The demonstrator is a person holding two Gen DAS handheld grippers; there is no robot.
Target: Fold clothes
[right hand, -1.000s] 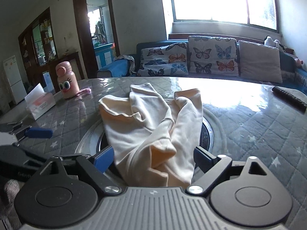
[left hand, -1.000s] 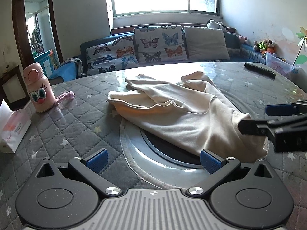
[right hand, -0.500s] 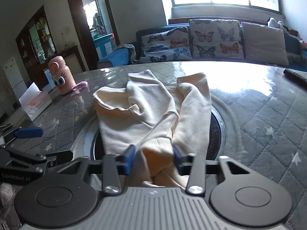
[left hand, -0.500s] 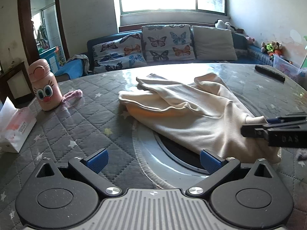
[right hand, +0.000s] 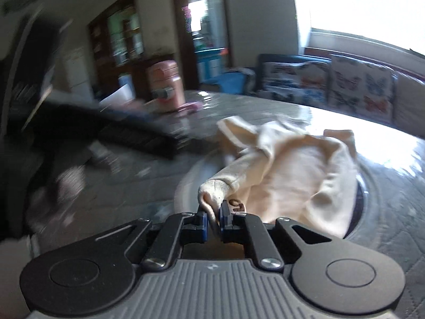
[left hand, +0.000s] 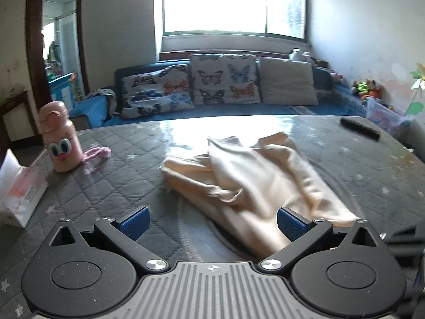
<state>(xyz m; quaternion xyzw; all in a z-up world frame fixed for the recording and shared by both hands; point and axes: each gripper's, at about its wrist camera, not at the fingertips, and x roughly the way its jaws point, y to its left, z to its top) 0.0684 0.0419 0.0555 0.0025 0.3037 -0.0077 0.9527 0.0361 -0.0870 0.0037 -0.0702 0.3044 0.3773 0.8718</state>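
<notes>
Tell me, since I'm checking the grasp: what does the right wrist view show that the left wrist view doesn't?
Only the right wrist view shows the right gripper shut on a bunched corner of the cream garment, lifting it. Only the left wrist view shows the left gripper open with nothing between its fingers, and a black remote at the table's far right. Both show the garment, the pink bottle and the butterfly cushions.
</notes>
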